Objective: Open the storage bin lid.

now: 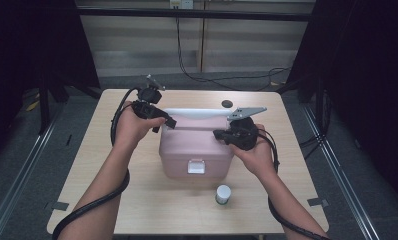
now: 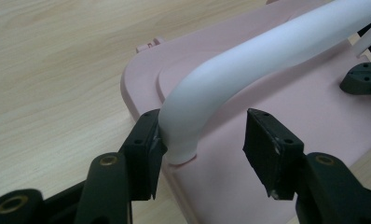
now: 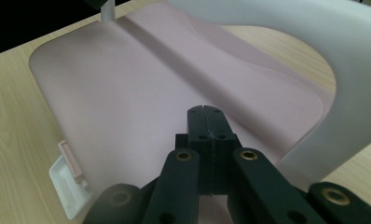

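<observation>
Nearest the person, a small white-capped jar point(image 1: 223, 194) stands on the bench point(image 1: 137, 210), just in front of the pink box point(image 1: 197, 150) with its white front latch point(image 1: 196, 166). The box sits mid-bench, lid down, its white handle point(image 2: 249, 65) arching over the top. The right gripper point(image 3: 206, 114) rests on the lid near the box's right side, fingers pressed together with nothing between them; it seems to be steadying the box. Farther back at the left end, the left gripper point(image 2: 200, 142) straddles the handle's foot: fingers about half open, one pad point(image 2: 144, 149) against the white post, the other point(image 2: 263, 149) well clear, so there is no grip yet. To do this well, I would centre the post between the pads before squeezing, close squarely across it so the rounded plastic cannot slip out, and keep the right gripper's downward pressure gentle.
</observation>
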`<state>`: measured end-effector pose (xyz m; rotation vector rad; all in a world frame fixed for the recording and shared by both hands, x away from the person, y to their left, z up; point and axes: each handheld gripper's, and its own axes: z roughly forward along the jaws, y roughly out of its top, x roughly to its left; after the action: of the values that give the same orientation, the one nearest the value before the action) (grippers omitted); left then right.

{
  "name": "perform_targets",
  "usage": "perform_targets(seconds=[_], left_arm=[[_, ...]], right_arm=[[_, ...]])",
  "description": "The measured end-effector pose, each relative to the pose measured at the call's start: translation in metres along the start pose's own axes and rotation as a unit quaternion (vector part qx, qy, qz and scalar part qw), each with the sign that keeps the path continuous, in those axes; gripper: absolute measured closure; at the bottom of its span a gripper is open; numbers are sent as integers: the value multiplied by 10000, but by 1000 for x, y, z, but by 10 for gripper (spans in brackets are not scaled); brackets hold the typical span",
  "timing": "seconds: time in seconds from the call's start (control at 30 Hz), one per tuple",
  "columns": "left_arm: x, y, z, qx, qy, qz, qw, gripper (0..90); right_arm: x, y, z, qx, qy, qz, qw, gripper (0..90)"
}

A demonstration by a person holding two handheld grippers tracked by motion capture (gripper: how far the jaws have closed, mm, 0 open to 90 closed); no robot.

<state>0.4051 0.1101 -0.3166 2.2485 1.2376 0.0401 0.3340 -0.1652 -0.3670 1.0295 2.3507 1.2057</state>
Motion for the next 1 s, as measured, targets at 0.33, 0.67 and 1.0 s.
perform_targets(seconds=[0.33,0.67,1.0], left_arm=[[-1,4,9,9,254,47,9997,494],[2,5,11,-37,486,-5,9988,621],[3,7,8,18,480,-141,9987,709]], right_arm=[[-1,0,0,-13,27,16,10000,900],[-1,-2,0,-69,42,55,10000,900],[-2,-1,-1,-71,76,88,9999,900]])
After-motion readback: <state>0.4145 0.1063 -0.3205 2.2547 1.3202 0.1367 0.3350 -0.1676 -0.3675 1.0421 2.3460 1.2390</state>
